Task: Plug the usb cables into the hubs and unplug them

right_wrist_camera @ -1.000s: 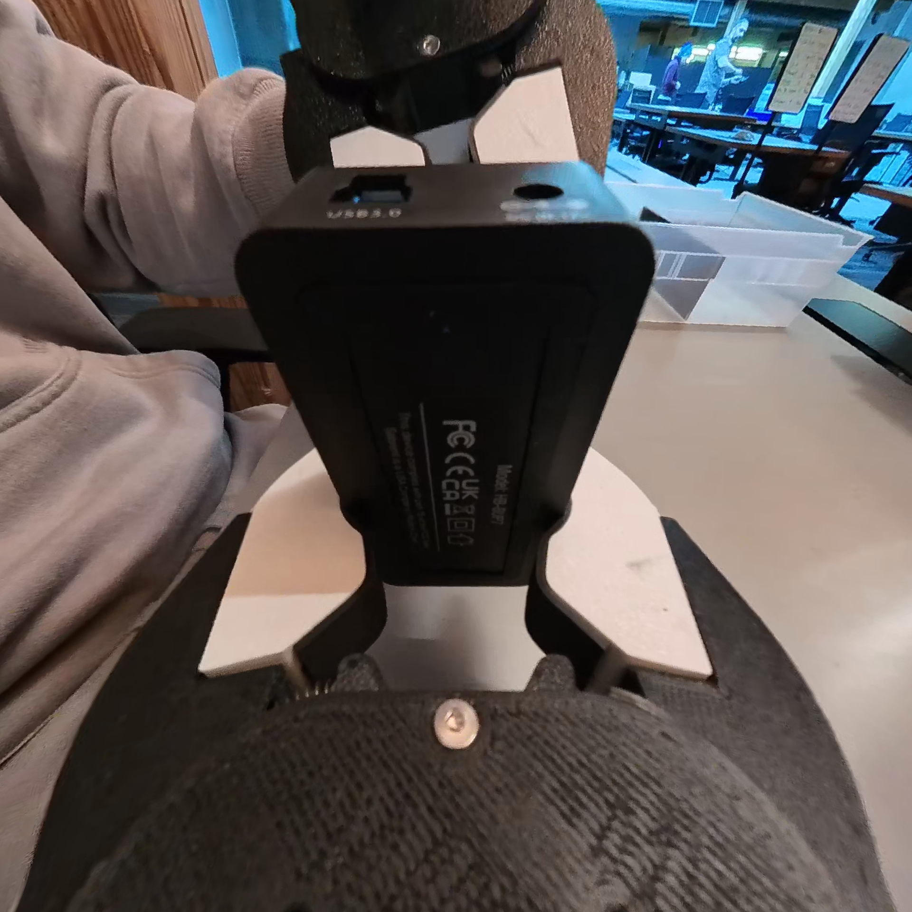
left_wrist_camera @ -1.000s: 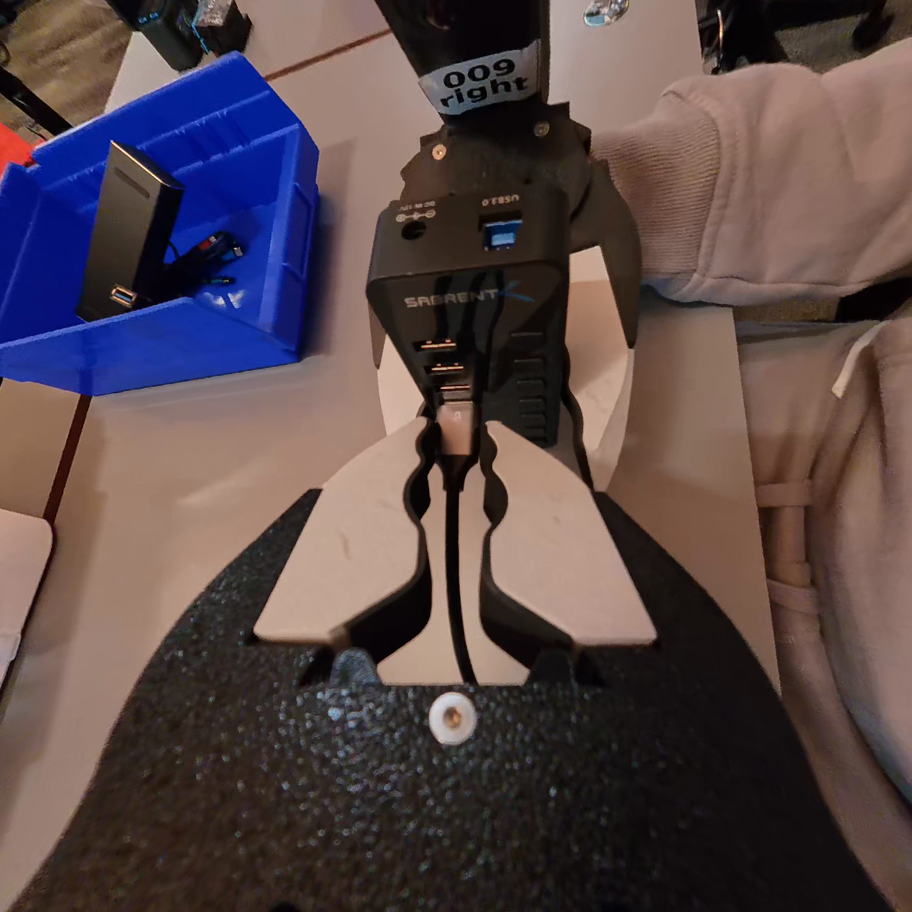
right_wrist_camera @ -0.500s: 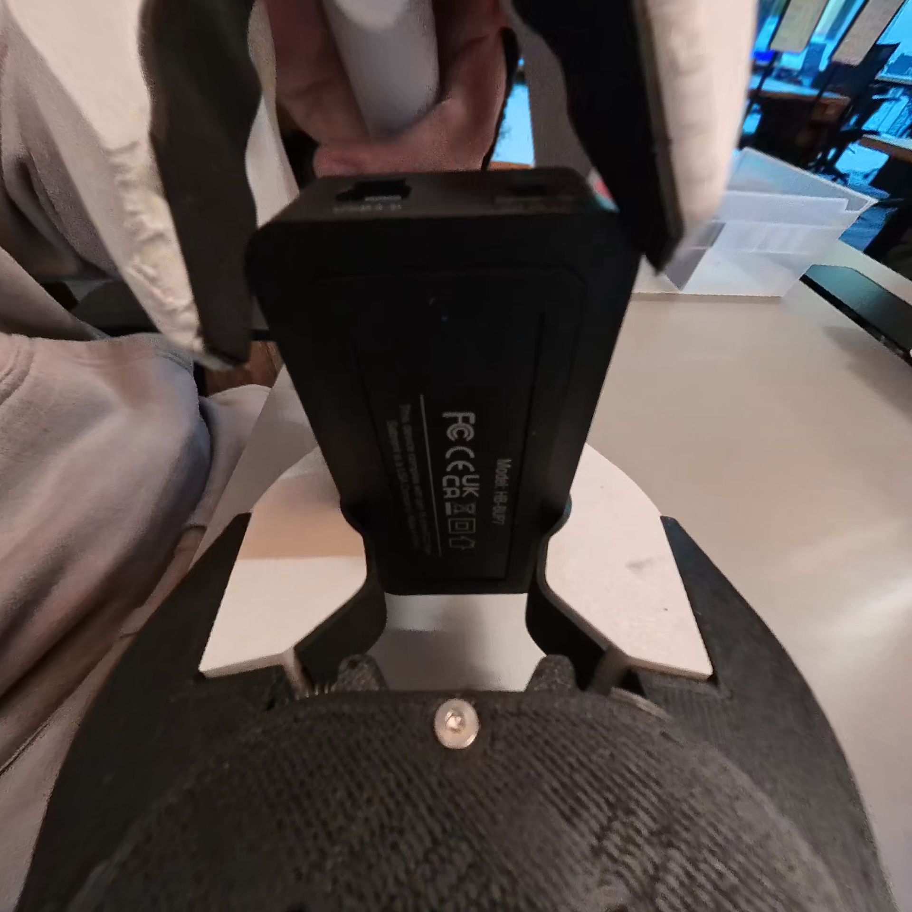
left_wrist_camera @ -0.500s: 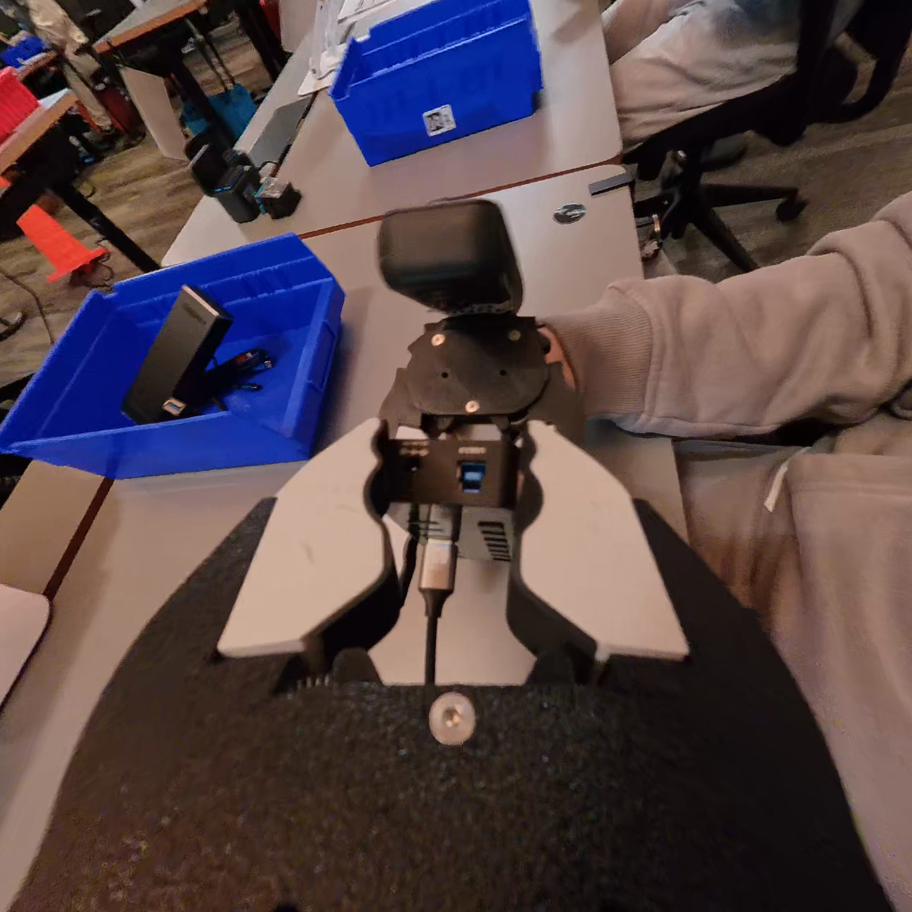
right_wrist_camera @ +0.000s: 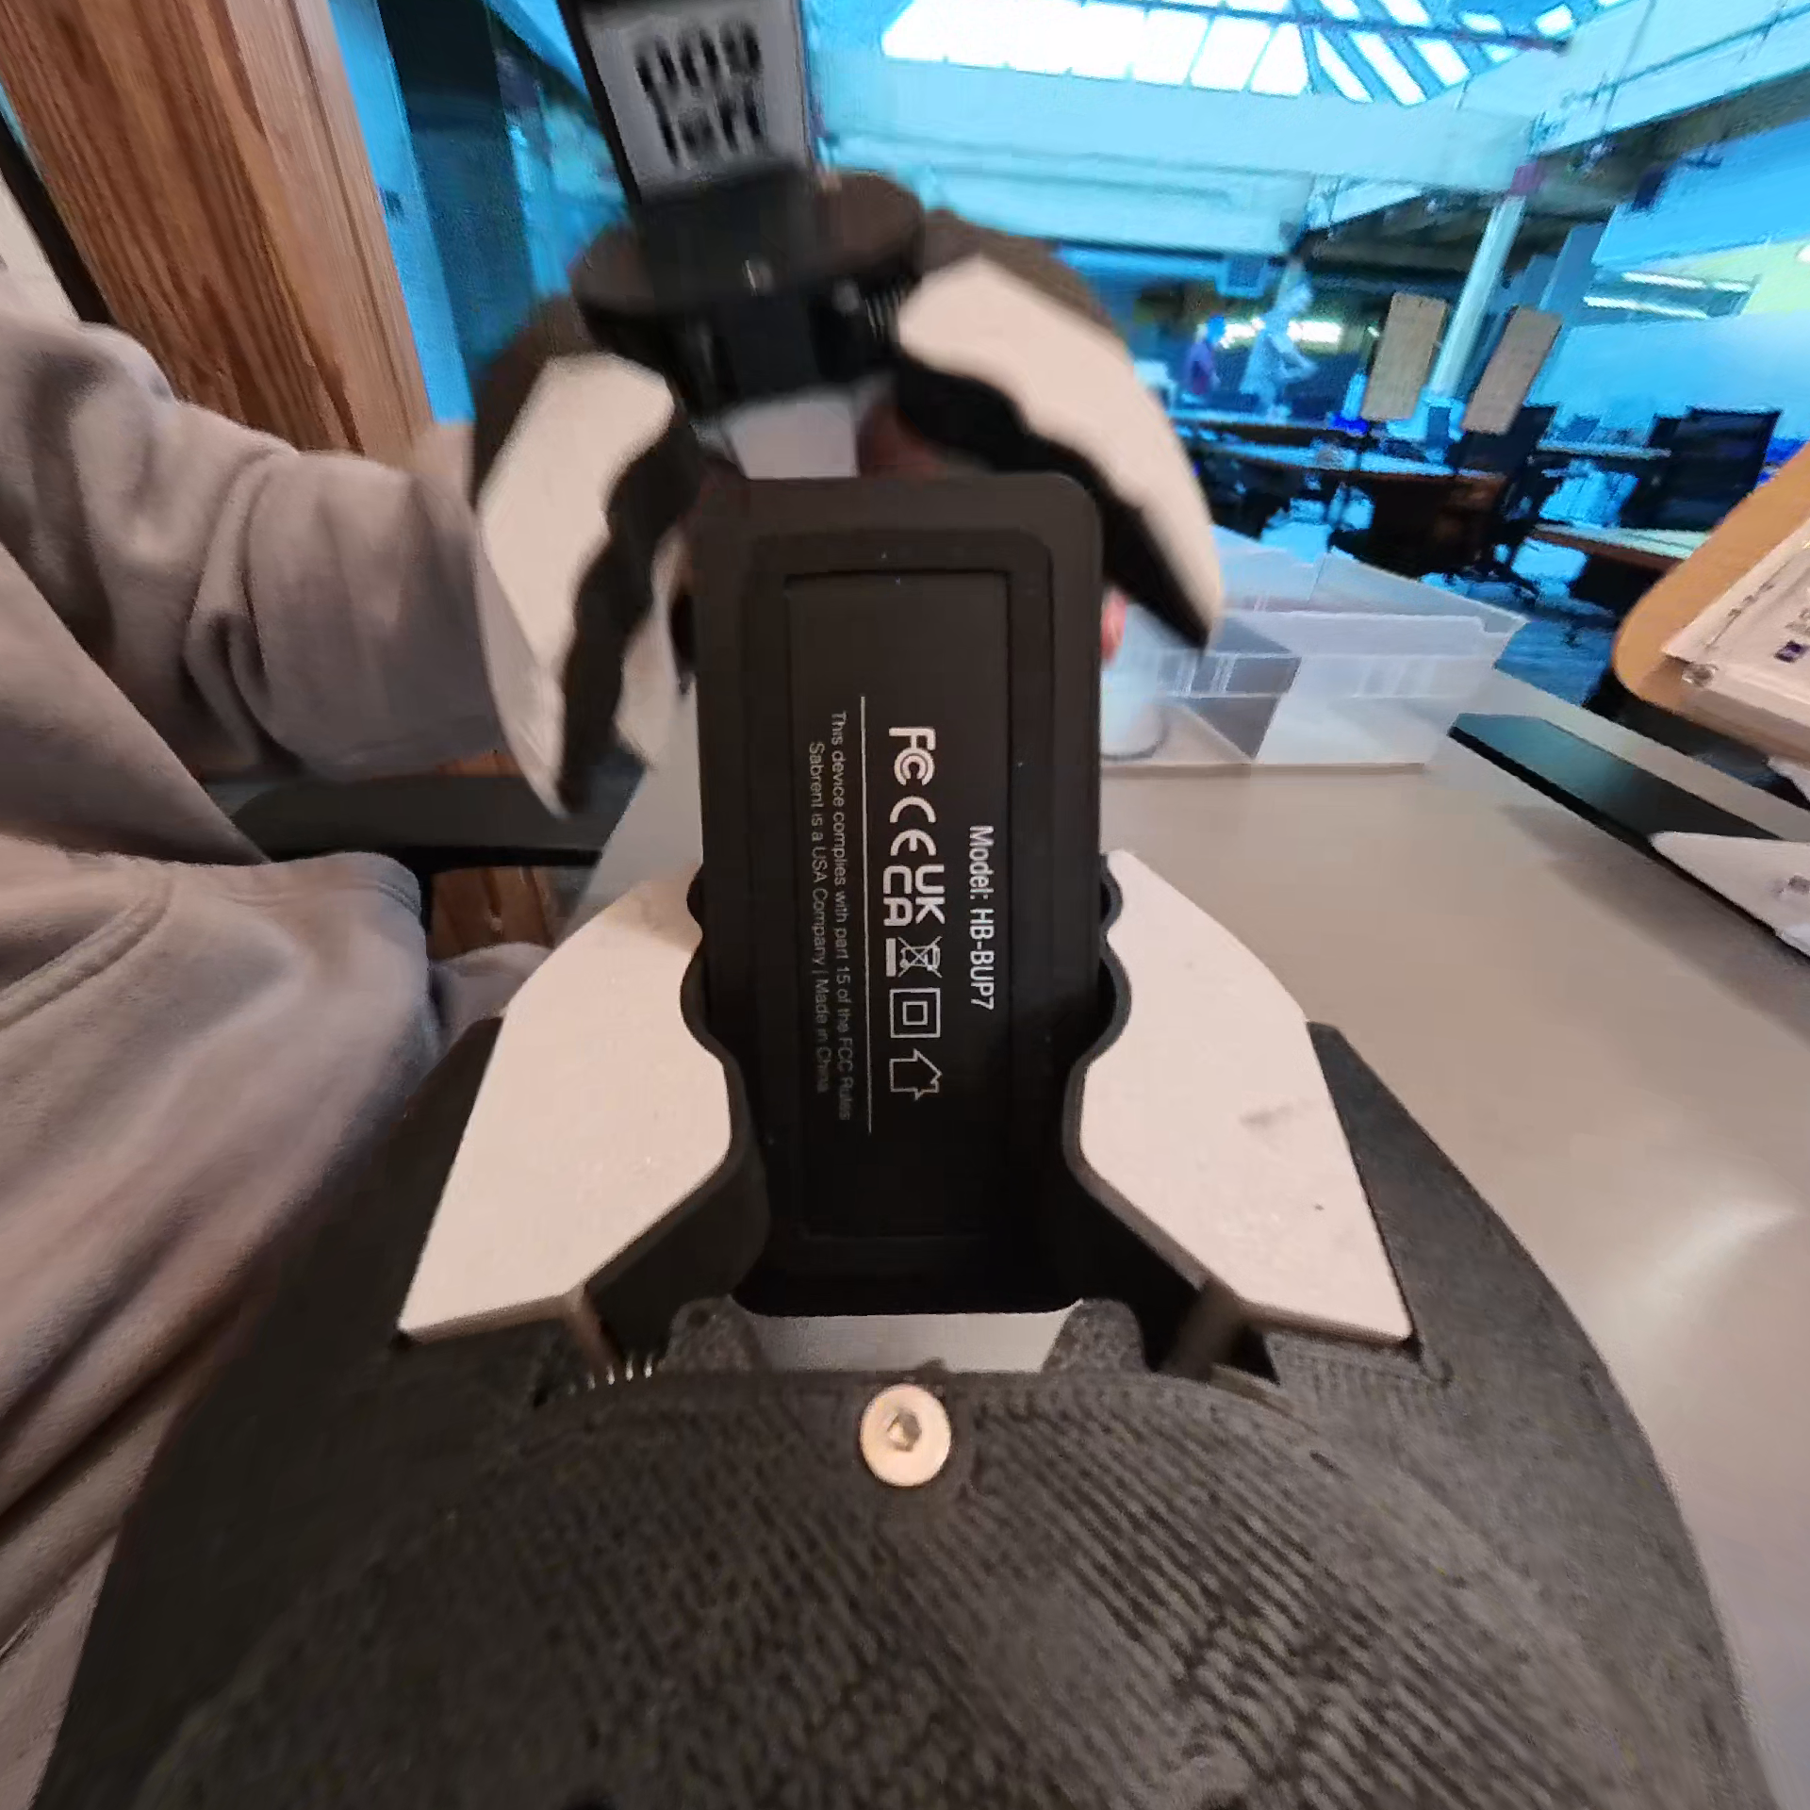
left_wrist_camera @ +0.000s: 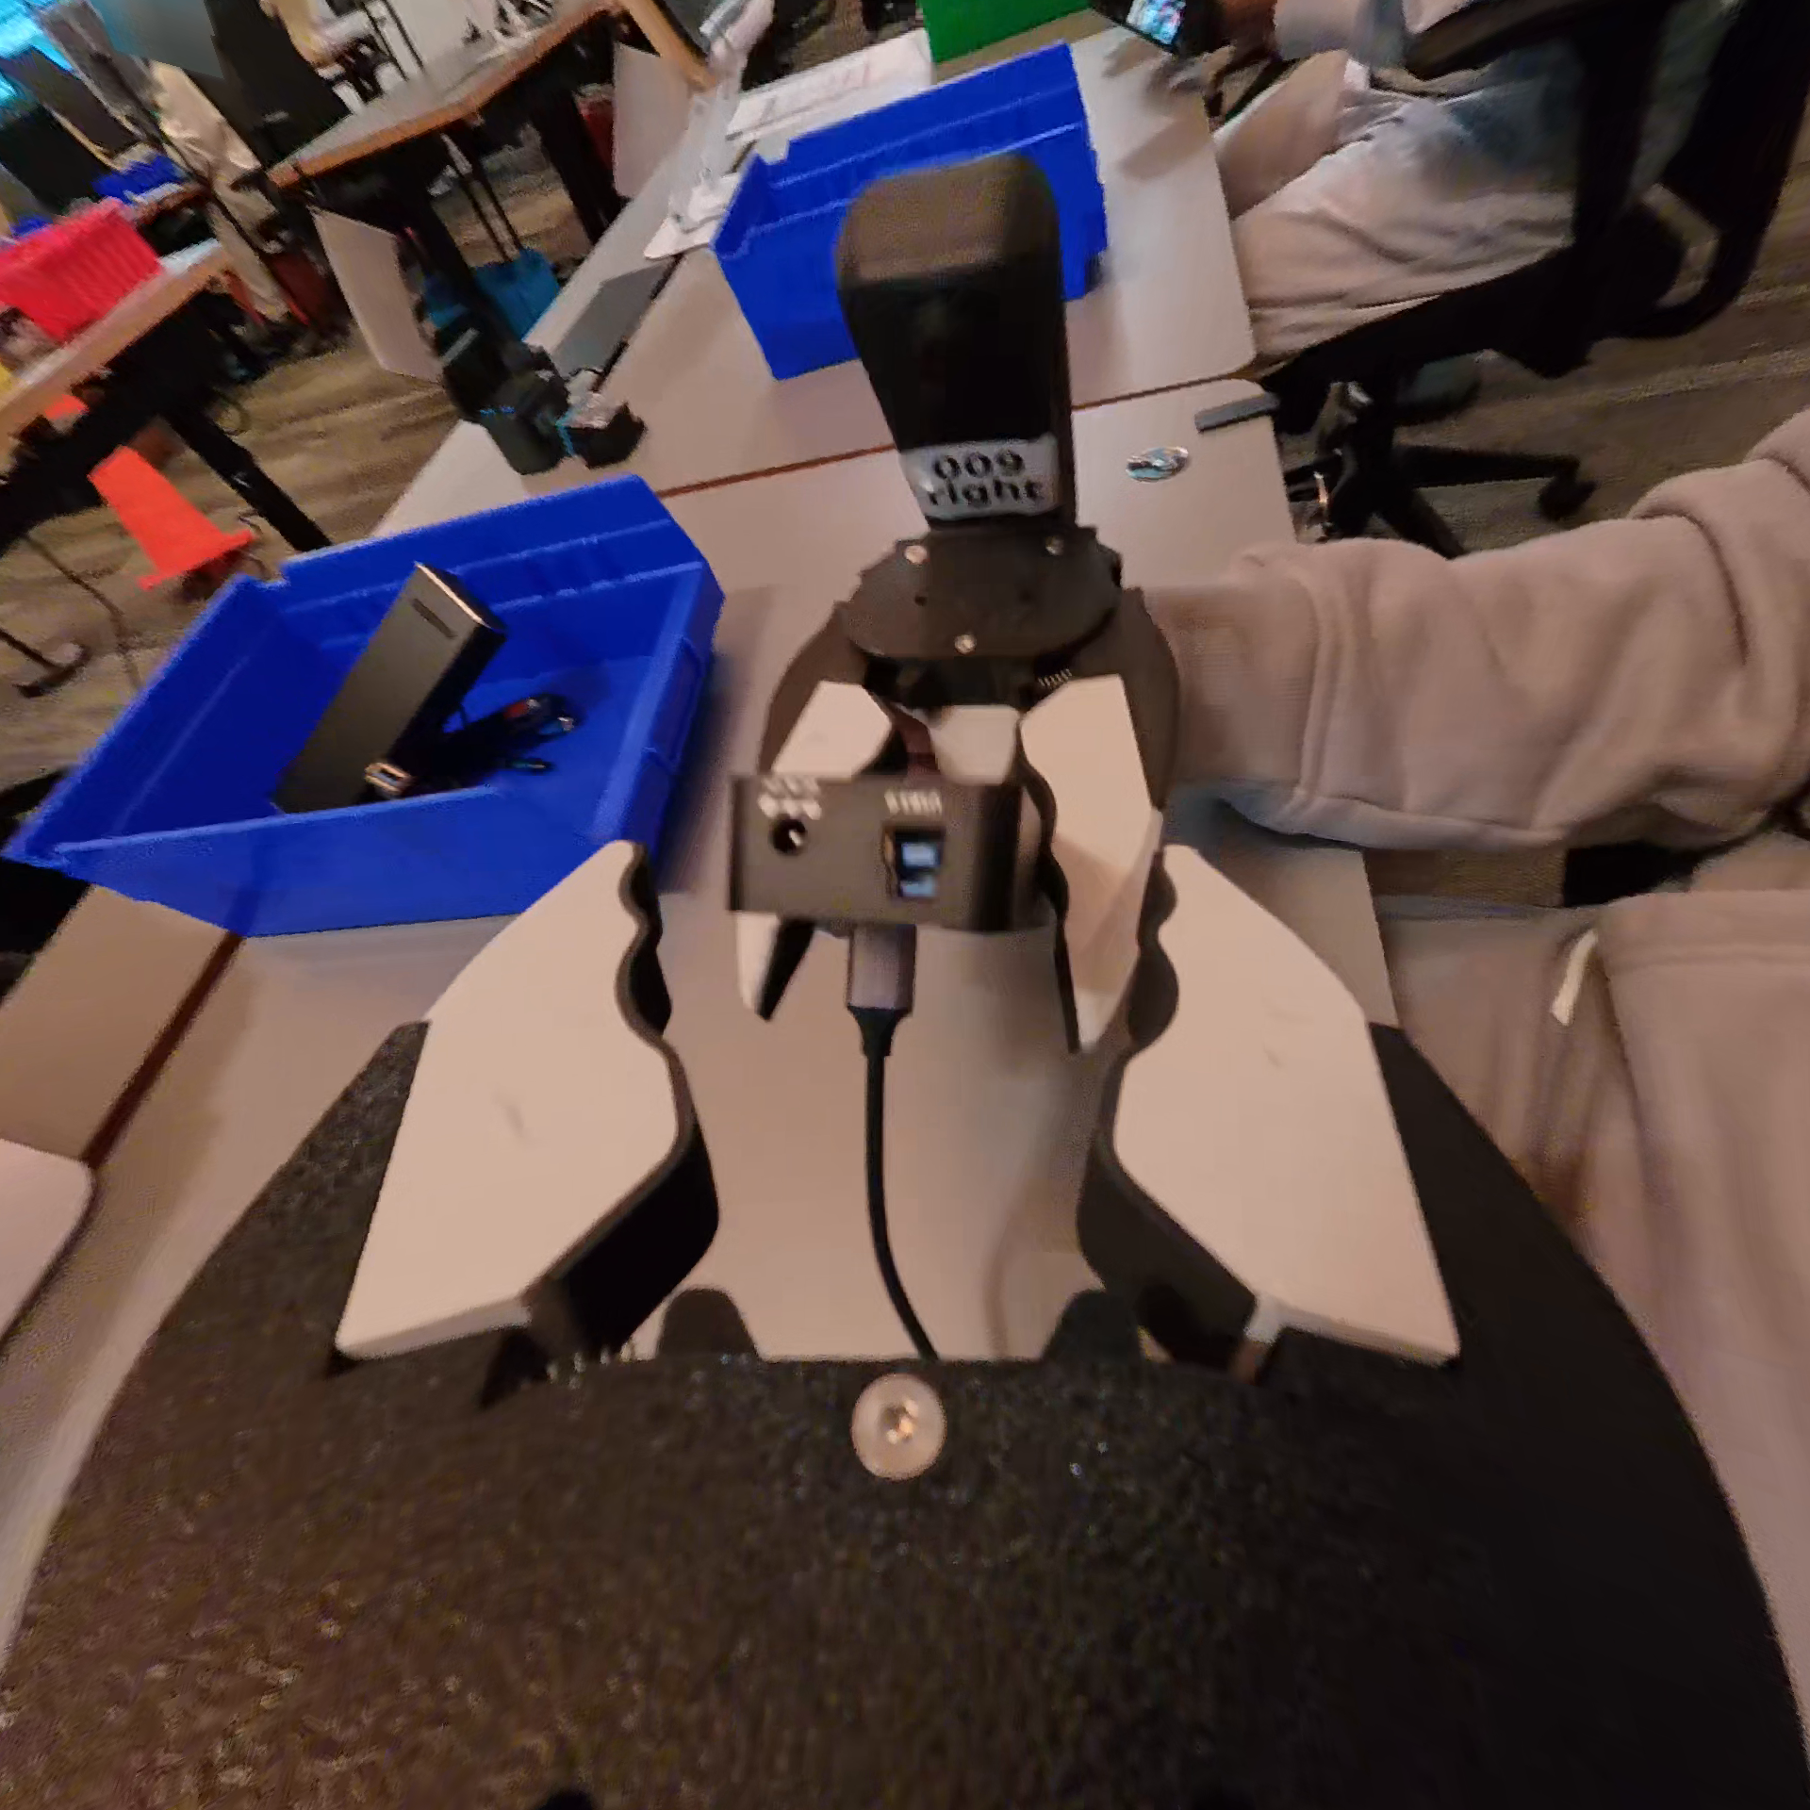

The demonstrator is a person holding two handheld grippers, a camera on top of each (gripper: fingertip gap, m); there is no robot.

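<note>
**Cable's seated, so regrip the plug before pulling**

Going left to right: we're looking past the blue plastic bin [left_wrist_camera: 411, 784] on the table. Our left gripper [left_wrist_camera: 896, 965] is hanging spread wide, gripping nothing, around the grey metal usb plug [left_wrist_camera: 881, 965] that's sitting in the black box-shaped hub [left_wrist_camera: 872, 847]. Our right gripper [right_wrist_camera: 906, 930] is pinching that hub. We're thinking: close squarely on the plug shell, not the cord, and pull straight out.
</note>
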